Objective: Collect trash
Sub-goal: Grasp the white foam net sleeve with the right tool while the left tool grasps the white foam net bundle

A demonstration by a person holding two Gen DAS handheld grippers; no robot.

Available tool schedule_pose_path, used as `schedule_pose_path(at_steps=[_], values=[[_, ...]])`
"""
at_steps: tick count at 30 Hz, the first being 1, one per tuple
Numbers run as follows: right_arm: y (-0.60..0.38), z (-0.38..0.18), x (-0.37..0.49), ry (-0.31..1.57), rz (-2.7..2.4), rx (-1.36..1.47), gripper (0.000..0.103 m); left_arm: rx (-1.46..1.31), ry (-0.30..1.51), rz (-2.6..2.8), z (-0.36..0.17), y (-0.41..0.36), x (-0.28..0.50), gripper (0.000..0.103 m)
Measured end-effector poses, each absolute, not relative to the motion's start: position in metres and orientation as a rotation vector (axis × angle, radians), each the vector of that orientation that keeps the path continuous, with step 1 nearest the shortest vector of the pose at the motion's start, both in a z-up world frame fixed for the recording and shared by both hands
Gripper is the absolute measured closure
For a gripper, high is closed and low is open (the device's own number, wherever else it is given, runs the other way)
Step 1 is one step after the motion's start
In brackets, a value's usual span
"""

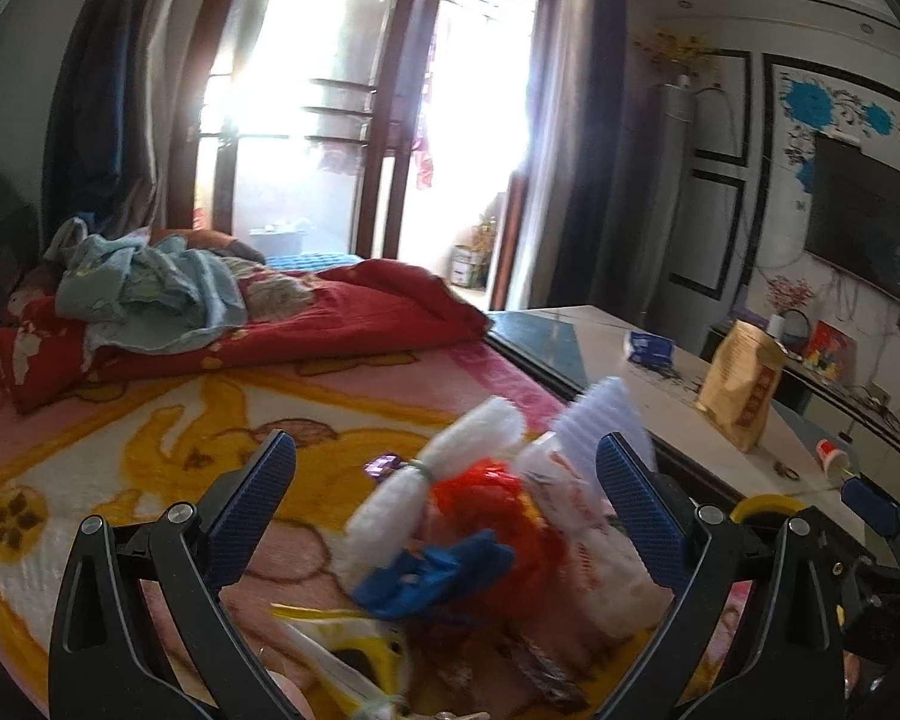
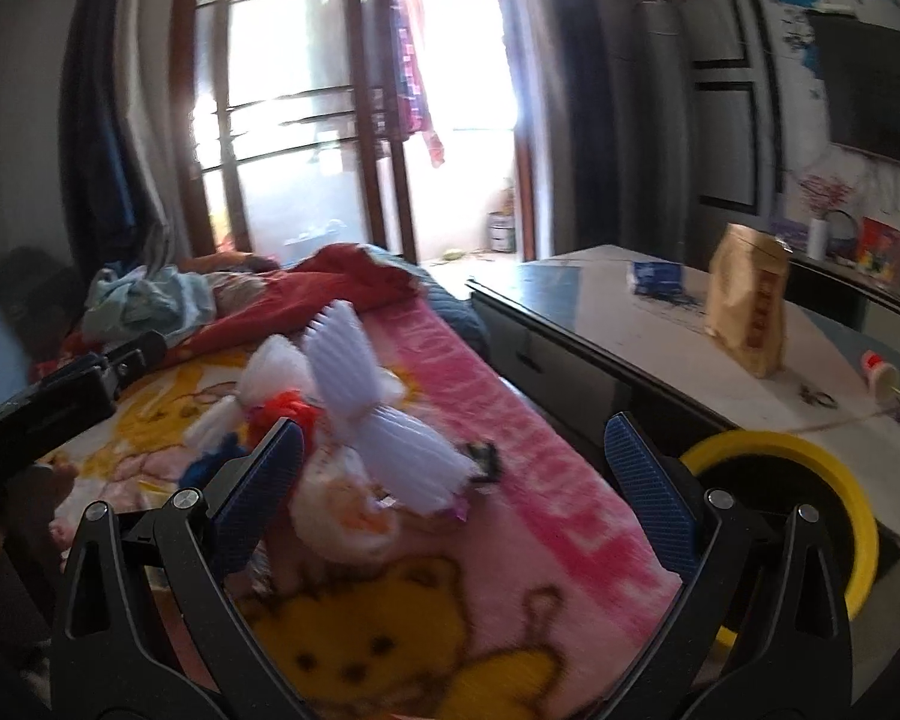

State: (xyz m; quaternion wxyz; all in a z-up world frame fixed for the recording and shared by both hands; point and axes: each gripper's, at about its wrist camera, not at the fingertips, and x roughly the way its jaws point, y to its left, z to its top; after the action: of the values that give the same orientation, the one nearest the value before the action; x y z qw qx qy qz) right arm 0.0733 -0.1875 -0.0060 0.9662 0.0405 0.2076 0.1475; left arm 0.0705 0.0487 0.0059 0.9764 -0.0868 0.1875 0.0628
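A pile of trash lies on the pink cartoon blanket (image 1: 150,432). It holds white foam netting (image 1: 468,450), red plastic (image 1: 498,516), a blue scrap (image 1: 438,570), a white printed bag (image 1: 582,534) and a ribbed white foam sleeve (image 1: 606,420). My left gripper (image 1: 450,498) is open, its blue pads on either side of the pile. In the right wrist view the foam sleeve (image 2: 384,420) lies on top of the pile, with a small black piece (image 2: 483,459) beside it. My right gripper (image 2: 453,486) is open just short of the pile, holding nothing.
A yellow-rimmed bin (image 2: 774,450) stands between bed and table, at right. The low table (image 2: 630,336) holds a brown paper bag (image 2: 747,306), a blue packet (image 2: 657,277) and a small tipped cup (image 2: 879,375). A red quilt (image 1: 330,312) and crumpled clothes (image 1: 144,288) lie further up the bed.
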Motion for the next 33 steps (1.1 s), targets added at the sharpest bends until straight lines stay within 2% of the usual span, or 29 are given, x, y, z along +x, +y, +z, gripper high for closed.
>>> schedule_pose_path(at_steps=[5,14,25,31,33], values=[[-0.167,0.002,0.093,0.432,0.381,0.052,0.011,-0.212,0.414,0.16,0.005,0.077,0.078,0.006],[-0.145,-0.001,0.141,0.566,0.491,0.048,0.012,-0.261,0.482,0.186,0.0,0.131,0.094,0.006],[-0.129,-0.025,0.179,0.748,0.571,-0.028,0.034,-0.321,0.634,0.035,-0.026,0.15,0.134,0.006],[-0.126,-0.035,0.186,0.805,0.597,-0.017,0.054,-0.351,0.732,-0.061,-0.051,0.14,0.156,0.007],[-0.126,-0.038,0.187,0.816,0.598,-0.007,0.064,-0.351,0.738,-0.076,-0.054,0.136,0.16,0.009]])
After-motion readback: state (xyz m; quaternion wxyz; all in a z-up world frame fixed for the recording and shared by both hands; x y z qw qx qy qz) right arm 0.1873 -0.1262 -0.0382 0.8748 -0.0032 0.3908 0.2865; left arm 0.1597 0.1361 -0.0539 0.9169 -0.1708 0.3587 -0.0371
